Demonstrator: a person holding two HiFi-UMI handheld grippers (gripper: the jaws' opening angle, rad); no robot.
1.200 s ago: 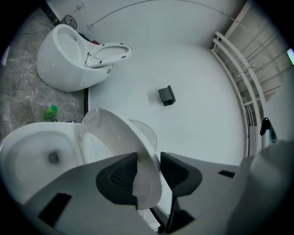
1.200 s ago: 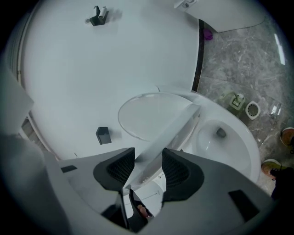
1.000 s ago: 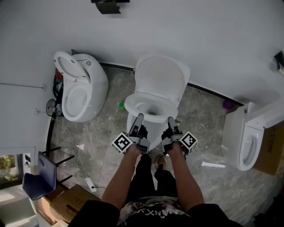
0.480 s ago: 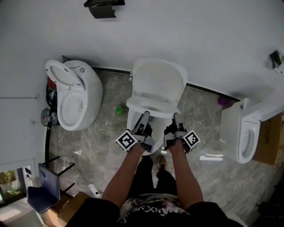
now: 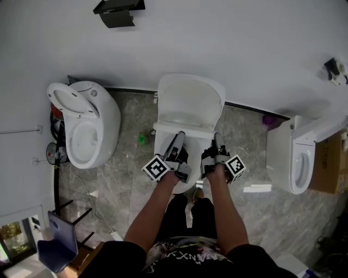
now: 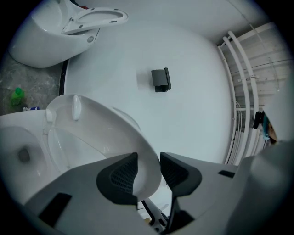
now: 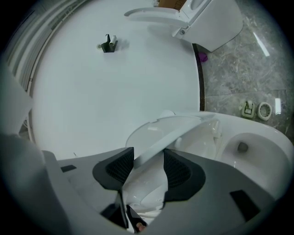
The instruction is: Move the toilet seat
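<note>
The middle white toilet has its lid [image 5: 190,96] up against the wall. Its seat [image 5: 185,129] is lifted off the bowl [image 5: 162,147] and tilted up at the front. My left gripper [image 5: 180,134] is shut on the seat's front rim at the left, and my right gripper [image 5: 216,136] is shut on it at the right. In the left gripper view the seat's edge [image 6: 146,151] runs between the pads of the left gripper [image 6: 148,159], with the bowl [image 6: 20,147] below. In the right gripper view the seat's edge [image 7: 158,140] passes through the right gripper [image 7: 148,154].
Another white toilet [image 5: 81,130] stands at the left and a third [image 5: 291,157] at the right. A green bottle [image 5: 142,139] lies on the marble floor. A black box [image 5: 117,13] hangs on the wall. A blue chair [image 5: 57,239] and a cardboard box [image 5: 329,168] stand at the sides.
Both grippers have moved toward the wall and a little upward with the seat, whose front edge has risen off the bowl and now hides most of its opening.
</note>
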